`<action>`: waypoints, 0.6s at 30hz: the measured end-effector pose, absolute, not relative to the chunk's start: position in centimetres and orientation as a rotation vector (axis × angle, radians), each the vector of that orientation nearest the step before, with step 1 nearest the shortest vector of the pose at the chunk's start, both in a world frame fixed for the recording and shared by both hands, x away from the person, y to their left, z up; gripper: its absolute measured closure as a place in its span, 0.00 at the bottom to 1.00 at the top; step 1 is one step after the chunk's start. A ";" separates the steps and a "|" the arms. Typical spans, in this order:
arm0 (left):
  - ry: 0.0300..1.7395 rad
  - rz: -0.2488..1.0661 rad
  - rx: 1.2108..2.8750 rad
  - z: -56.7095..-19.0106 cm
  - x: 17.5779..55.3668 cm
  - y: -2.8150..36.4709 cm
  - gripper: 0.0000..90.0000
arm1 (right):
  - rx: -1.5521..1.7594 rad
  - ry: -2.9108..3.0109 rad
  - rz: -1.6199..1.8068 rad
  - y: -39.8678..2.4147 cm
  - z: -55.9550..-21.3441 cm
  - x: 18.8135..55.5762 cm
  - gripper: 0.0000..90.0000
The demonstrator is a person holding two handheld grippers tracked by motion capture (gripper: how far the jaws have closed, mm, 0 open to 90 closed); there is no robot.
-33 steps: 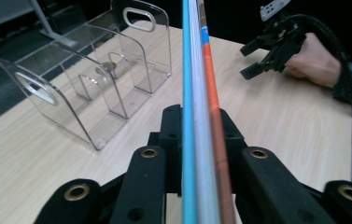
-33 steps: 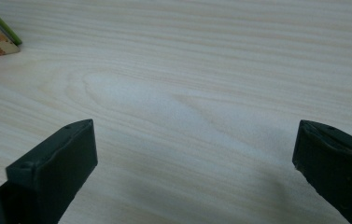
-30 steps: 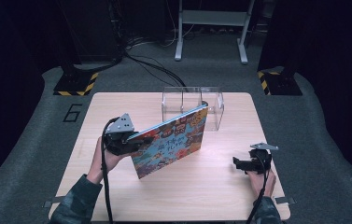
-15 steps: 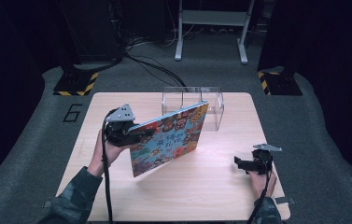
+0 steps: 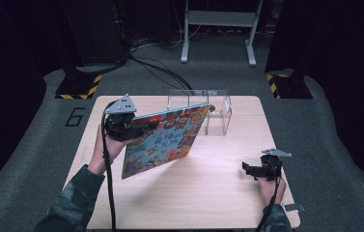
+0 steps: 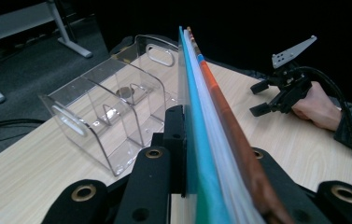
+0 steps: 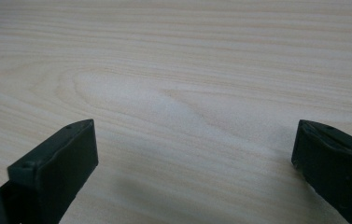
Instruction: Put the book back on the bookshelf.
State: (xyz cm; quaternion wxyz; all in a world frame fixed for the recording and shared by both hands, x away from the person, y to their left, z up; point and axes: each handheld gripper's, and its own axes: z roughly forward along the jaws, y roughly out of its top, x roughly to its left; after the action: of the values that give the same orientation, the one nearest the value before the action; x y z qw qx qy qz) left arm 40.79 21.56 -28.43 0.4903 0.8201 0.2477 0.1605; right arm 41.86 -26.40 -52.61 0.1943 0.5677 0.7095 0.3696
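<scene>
I am holding a colourful picture book (image 5: 166, 139) in my left gripper (image 5: 130, 126), the jaws clamped on the book's near left edge. In the left gripper view the book (image 6: 206, 135) is running edge-on between the two black jaws, with its teal cover on one side, white pages in the middle and an orange-brown cover on the other. The book is hanging tilted above the wooden table (image 5: 203, 193), its low corner pointing toward my side and its high far corner reaching up just in front of the clear plastic organiser (image 5: 208, 108).

Taking that organiser as my landmark: it is standing at the far middle of the table, with upright dividers and oval handle cut-outs showing in the left gripper view (image 6: 113, 116). The book's far corner is overlapping its near left wall as the high view sees it; I cannot tell whether they are touching. My left hand (image 5: 103, 150) is sitting to the near left of the organiser.

My right gripper (image 5: 259, 170) is resting well apart from the organiser, at the near right of the table. Its jaws are standing wide apart with nothing but bare wood (image 7: 178, 93) between them.
</scene>
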 end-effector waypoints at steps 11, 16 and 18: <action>0.663 0.434 1.919 -26.9 41.0 23.1 0.90 | 1.598 1.990 1.037 -26.3 -52.6 41.9 0.00; 0.702 0.454 1.871 -26.3 41.5 23.7 0.90 | 1.587 2.000 1.012 -26.4 -52.7 42.0 0.00; 0.721 0.477 1.849 -26.2 41.8 23.8 0.90 | 1.594 1.993 1.004 -26.3 -52.7 42.0 0.00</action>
State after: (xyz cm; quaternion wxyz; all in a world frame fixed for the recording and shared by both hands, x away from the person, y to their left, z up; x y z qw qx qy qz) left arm 41.76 23.79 -26.24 0.5226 0.7723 0.3012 0.1993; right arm 41.97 -26.29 -52.65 0.1983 0.5697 0.7122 0.3590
